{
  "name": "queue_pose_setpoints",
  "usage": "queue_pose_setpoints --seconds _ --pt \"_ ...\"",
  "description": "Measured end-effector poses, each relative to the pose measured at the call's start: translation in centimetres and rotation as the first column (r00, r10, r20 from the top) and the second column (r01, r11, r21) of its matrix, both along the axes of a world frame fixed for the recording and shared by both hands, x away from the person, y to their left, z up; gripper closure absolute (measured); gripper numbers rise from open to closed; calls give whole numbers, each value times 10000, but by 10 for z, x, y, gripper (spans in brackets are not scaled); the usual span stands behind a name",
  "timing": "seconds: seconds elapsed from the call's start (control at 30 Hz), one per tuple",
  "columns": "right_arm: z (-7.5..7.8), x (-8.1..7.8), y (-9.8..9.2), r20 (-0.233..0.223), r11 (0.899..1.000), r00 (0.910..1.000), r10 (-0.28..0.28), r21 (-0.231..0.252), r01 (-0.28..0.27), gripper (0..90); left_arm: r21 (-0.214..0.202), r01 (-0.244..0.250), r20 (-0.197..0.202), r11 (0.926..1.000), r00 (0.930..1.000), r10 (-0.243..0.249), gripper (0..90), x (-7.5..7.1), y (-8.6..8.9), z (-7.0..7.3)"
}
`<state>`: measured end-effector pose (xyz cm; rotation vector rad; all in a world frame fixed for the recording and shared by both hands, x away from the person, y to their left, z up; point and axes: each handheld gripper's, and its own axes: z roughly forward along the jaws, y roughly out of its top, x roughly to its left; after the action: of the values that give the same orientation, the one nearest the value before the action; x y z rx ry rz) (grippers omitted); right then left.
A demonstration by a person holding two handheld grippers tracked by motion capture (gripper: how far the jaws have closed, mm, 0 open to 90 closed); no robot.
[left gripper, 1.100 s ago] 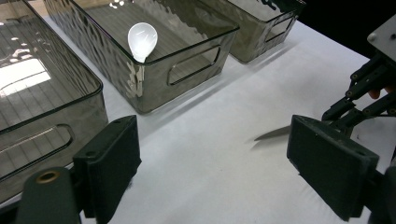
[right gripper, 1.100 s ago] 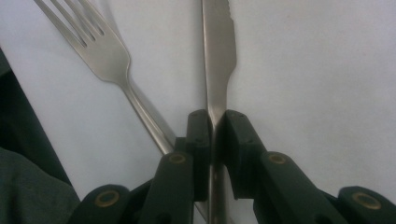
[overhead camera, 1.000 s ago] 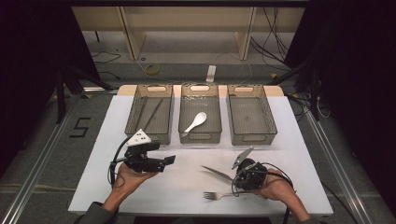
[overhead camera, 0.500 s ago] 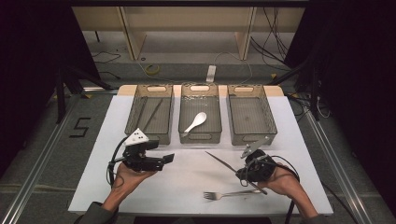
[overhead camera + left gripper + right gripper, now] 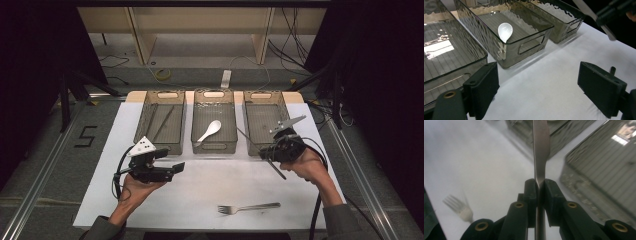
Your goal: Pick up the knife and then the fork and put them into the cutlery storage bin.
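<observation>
White covering spreads over the table (image 5: 200, 190), with three clear bins in a row at its far side. Within the left bin (image 5: 161, 122) lies a thin dark stick; the middle bin (image 5: 214, 125) holds a white spoon (image 5: 210, 131). Near the table's front edge a fork (image 5: 248, 207) lies flat. At the left, the left gripper (image 5: 174, 167) hovers above the table in a hand, jaws wide apart and holding nothing. At the right, the right gripper (image 5: 266, 154) pinches a knife (image 5: 540, 150) between closed jaws, just in front of the right bin (image 5: 265, 120).
</observation>
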<state>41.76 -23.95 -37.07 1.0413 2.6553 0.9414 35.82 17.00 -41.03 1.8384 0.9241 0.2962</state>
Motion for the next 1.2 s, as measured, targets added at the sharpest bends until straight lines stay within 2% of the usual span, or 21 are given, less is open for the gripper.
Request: queue_pose_setpoints --seconds 0.17,0.33,0.47,0.6,0.9,1.1,1.2 --pt "16 23 -7 359 9981 9975 -611 92 609 816 -271 -100 234 9996 9997 107 167 -1 4 2" --pt "24 45 -12 331 9932 9927 -1159 123 1155 816 -345 -8 341 9994 9994 20 167 -3 4 2" --pt "24 57 -10 241 9921 9918 -1256 -13 1257 816 -479 38 357 9988 9994 -21 167 -5 6 2" --pt "23 67 -8 112 9899 9899 -1416 71 1416 816 -484 59 366 9988 9993 -42 167 -7 7 1" --pt "25 89 -3 -23 9844 9844 -1758 -76 1758 816 -508 96 431 9987 9990 -74 165 -8 8 1" --pt "26 103 -6 -174 9770 9769 -2130 -93 2129 816 -475 122 455 9988 9989 -101 163 -9 7 2" --pt "26 110 -9 -248 9705 9701 -2413 -77 2411 816 -514 103 467 9986 9989 -79 163 -8 7 2"
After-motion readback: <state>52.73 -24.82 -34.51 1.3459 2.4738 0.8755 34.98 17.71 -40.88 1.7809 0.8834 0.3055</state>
